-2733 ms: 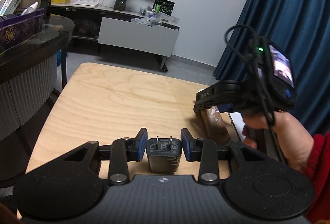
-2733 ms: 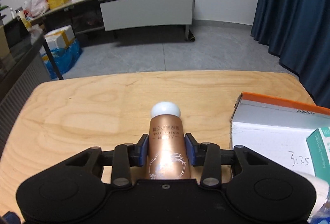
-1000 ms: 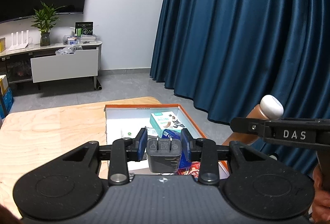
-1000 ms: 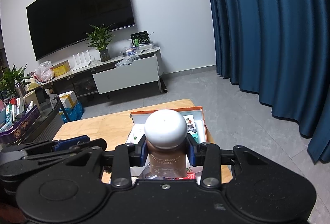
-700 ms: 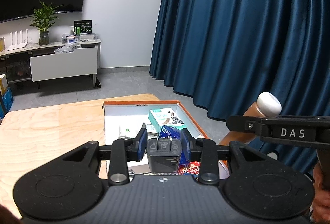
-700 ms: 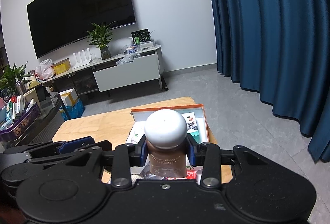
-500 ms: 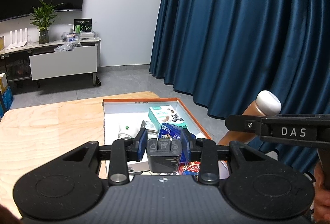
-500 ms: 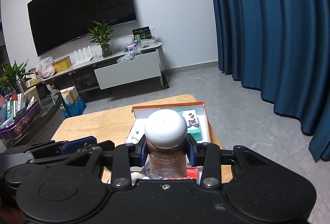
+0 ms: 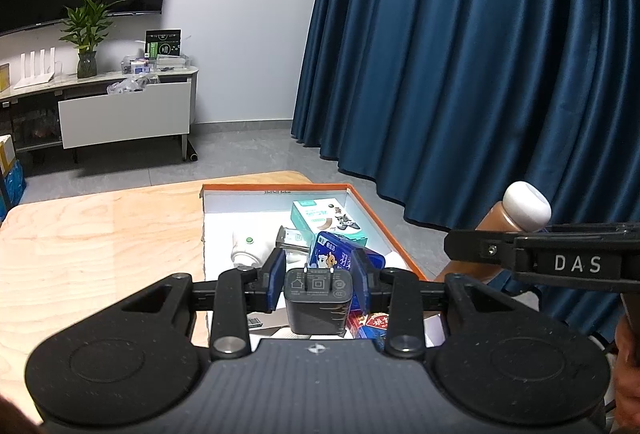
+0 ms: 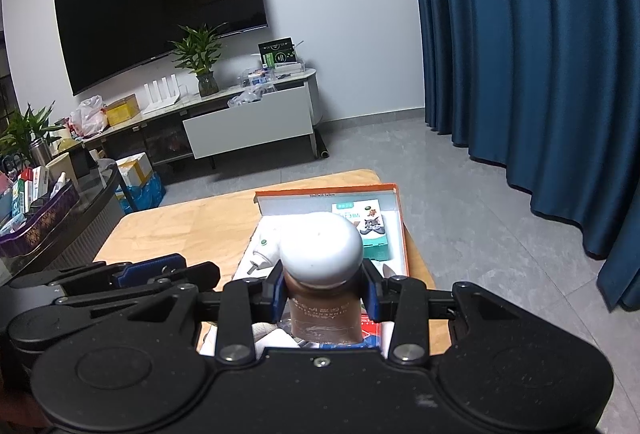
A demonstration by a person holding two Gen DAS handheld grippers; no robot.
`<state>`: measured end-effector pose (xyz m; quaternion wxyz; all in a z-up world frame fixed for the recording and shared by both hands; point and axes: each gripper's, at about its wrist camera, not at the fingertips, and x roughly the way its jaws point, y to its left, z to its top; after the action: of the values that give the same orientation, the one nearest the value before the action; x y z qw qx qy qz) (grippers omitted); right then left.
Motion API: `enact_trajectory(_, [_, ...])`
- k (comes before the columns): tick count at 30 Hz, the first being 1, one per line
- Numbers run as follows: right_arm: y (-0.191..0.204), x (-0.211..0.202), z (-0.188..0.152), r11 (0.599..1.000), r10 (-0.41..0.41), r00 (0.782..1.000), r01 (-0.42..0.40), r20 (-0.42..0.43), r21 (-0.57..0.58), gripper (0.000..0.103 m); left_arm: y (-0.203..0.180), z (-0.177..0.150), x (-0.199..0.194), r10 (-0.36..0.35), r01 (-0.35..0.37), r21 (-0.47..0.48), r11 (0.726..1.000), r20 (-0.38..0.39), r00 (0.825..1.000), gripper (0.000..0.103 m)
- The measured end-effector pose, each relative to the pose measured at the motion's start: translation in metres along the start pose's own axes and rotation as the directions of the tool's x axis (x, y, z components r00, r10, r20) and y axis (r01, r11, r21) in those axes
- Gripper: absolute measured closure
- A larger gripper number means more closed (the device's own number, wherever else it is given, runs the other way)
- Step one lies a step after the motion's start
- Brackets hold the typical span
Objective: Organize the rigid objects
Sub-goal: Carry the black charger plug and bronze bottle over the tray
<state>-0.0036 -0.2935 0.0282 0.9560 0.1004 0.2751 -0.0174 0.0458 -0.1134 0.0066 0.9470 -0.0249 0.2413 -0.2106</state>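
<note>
My left gripper is shut on a black plug charger, prongs up, held above the near part of an orange-rimmed white box. My right gripper is shut on a bronze bottle with a white cap, also held over that box. In the left wrist view the bottle and the right gripper's arm show at the right, past the box's right rim. The box holds a teal carton, a blue packet and a white device.
The box sits at the right end of a light wooden table. Blue curtains hang close on the right. A TV cabinet stands across the grey floor, and a dark counter with a purple tray is at the left.
Both grippers swung from the bare table to above the box with their objects still gripped. Over the last second the box has slid slightly up and left in both views.
</note>
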Motion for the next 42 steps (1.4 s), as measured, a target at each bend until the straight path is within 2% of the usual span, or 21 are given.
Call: enact_trajectory(42, [0.009,0.006,-0.001,0.997,0.051,0.996,-0.056,-0.077,-0.061,0.057,0.012,-0.001,0.007,0.001,-0.002,-0.025,1.0,-0.018,1.0,0.067])
